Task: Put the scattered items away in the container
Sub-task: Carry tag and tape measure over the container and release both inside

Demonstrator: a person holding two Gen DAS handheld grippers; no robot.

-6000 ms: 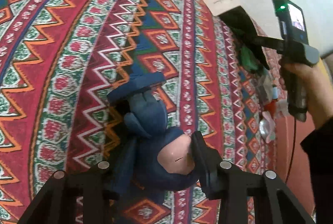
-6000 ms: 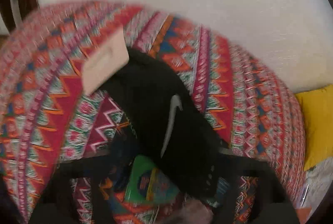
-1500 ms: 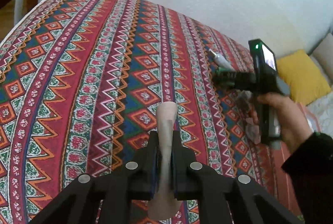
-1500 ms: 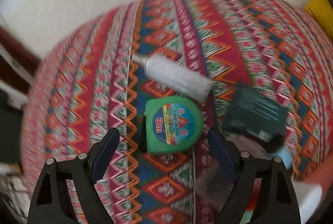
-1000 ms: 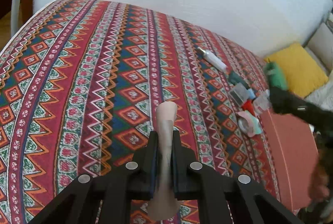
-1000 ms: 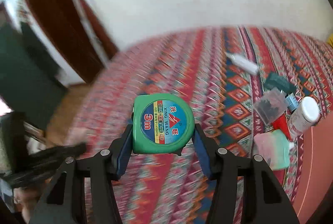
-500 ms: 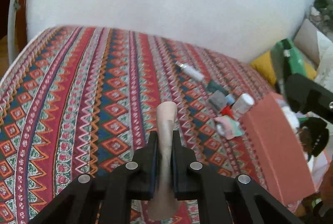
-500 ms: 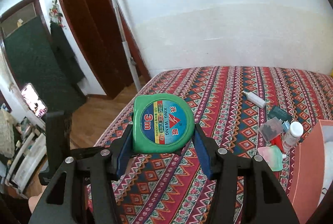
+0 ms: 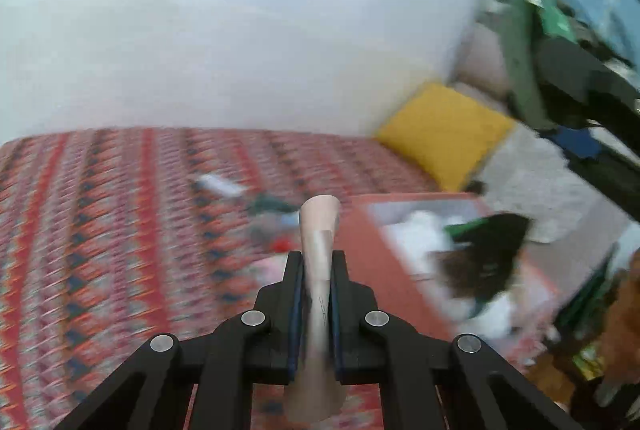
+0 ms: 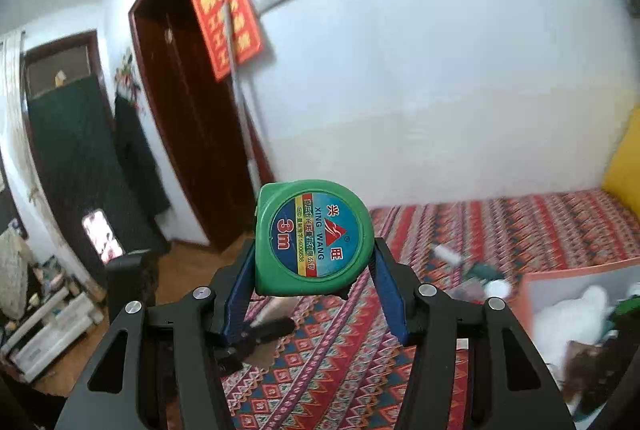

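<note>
In the left wrist view, the left gripper (image 9: pixel 317 284) is nearest, its two black fingers with blue inner pads pressed tight against a slim, pale beige object shaped like a shoehorn (image 9: pixel 319 278). The beige object stands upright between the fingers: its narrow waist is pinched between the pads, its flared tip rises above the fingertips, and its wider base hangs below them. Beyond it lies a bed covered in a red patterned cloth with zigzag stripes (image 9: pixel 120 214), heavily blurred. On the cloth, past the fingertips, sit a few small scattered items: a white tube (image 9: pixel 218 185), a dark green piece (image 9: pixel 272 206) and something small and red (image 9: pixel 283 243); blur hides their details. To the right is a salmon-red open box (image 9: pixel 368 230) holding white, green and dark things, among them a black fabric item (image 9: pixel 484 254). Farther back, a yellow cushion (image 9: pixel 444 128) leans by the white wall.

In the right wrist view, the right gripper (image 10: pixel 314 266) holds a round green plastic tape measure with a blue label marked "3m" (image 10: pixel 314 240). Its blue-padded fingers clamp the case on both sides, label facing the camera, most of the case standing above the fingertips. Below and beyond is the same patterned cloth (image 10: pixel 520 226), with the white tube (image 10: pixel 448 254) lying on it and the box (image 10: pixel 568 274) at the lower right. In the distance are the white wall, a dark wooden door frame (image 10: pixel 192 118) and a red sign with yellow characters (image 10: pixel 226 20).
</note>
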